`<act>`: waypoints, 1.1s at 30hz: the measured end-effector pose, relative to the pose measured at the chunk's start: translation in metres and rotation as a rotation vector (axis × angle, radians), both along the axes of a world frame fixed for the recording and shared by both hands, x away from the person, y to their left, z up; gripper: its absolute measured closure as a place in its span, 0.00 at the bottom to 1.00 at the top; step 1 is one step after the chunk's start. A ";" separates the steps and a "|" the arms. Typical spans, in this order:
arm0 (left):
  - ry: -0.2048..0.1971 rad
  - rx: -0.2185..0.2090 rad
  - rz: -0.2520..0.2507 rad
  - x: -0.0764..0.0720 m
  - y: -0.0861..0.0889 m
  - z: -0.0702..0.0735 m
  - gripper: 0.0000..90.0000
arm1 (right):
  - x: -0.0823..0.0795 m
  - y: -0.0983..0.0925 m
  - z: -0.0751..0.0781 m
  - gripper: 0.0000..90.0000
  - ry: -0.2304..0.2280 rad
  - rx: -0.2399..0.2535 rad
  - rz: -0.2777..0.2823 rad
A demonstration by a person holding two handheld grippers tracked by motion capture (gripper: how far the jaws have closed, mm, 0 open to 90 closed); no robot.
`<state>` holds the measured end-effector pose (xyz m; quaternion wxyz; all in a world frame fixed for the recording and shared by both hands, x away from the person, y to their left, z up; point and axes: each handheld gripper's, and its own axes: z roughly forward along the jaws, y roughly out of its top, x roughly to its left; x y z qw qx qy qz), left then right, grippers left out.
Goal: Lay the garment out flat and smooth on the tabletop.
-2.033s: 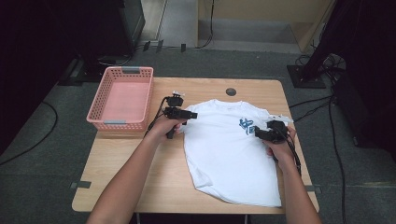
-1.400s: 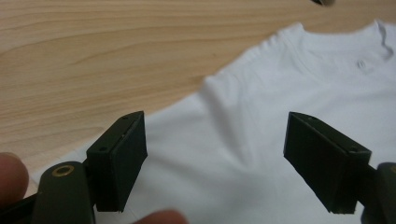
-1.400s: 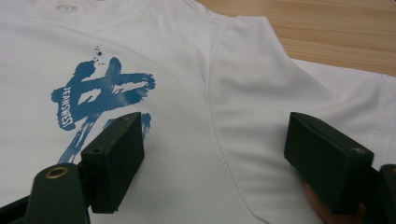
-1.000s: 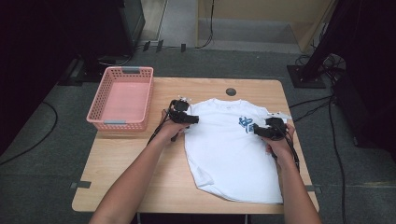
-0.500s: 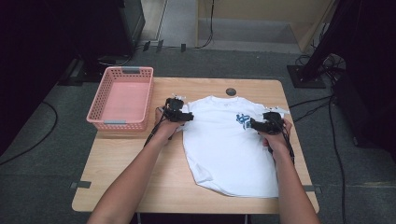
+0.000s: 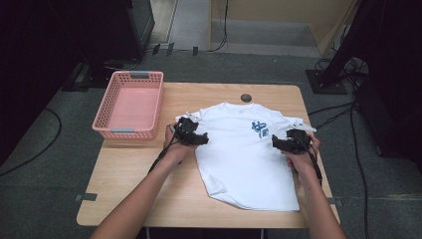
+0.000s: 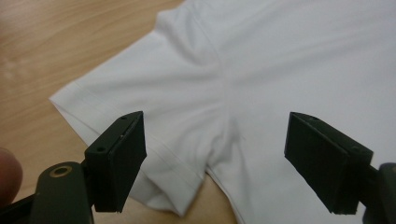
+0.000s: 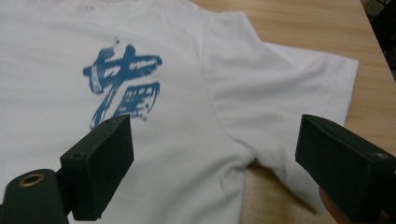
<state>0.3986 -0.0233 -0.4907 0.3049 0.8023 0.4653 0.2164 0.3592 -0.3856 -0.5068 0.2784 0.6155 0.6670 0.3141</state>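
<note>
- White T-shirt [image 6: 246,157] w/ a blue chest print [image 6: 260,129] is lying flat, front up, on the wooden surface [image 6: 129,179], spread across its middle & right side; collar is pointing away from the person, hem toward them.
- It is lying smoothed out like this prob. so it can be folded; that is a judgement.
- Left hand-held gripper [image 6: 198,138] is hovering at the shirt's left sleeve & underarm, jaws standing wide, nothing between them; the left gripper view is showing the sleeve [image 7: 140,135] below the gap.
- Right hand-held gripper [image 6: 279,143] is hanging over the right underarm; its jaws have just been opening, are now wide, w/ no cloth pinched. The right gripper view is showing the right sleeve [image 8: 289,84] & print.
- Both hand-held grippers are facing inward, mirrored, likely so each side can be taken evenly.
- Pink basket [image 6: 130,130] is sitting at the surface's far left corner, apart from the shirt, poss. waiting for it once folded.
</note>
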 end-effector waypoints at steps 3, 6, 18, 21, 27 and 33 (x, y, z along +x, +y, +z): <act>-0.007 0.021 -0.020 -0.014 -0.004 -0.005 0.24 | -0.013 0.001 -0.002 0.12 0.008 -0.017 0.010; -0.010 0.043 -0.042 -0.026 -0.007 -0.008 0.24 | -0.028 0.002 -0.004 0.12 0.015 -0.026 0.021; -0.008 0.065 -0.062 -0.055 0.000 -0.018 0.24 | -0.076 0.011 -0.009 0.13 -0.006 -0.084 0.068; -0.011 0.049 -0.061 -0.060 0.005 -0.018 0.24 | -0.080 0.013 -0.016 0.12 0.011 -0.103 0.078; -0.013 0.048 -0.069 -0.069 0.013 -0.019 0.24 | -0.082 0.010 -0.020 0.12 -0.004 -0.071 0.067; 0.006 0.023 -0.102 -0.075 0.027 -0.020 0.24 | -0.080 0.005 -0.020 0.13 0.023 -0.019 0.065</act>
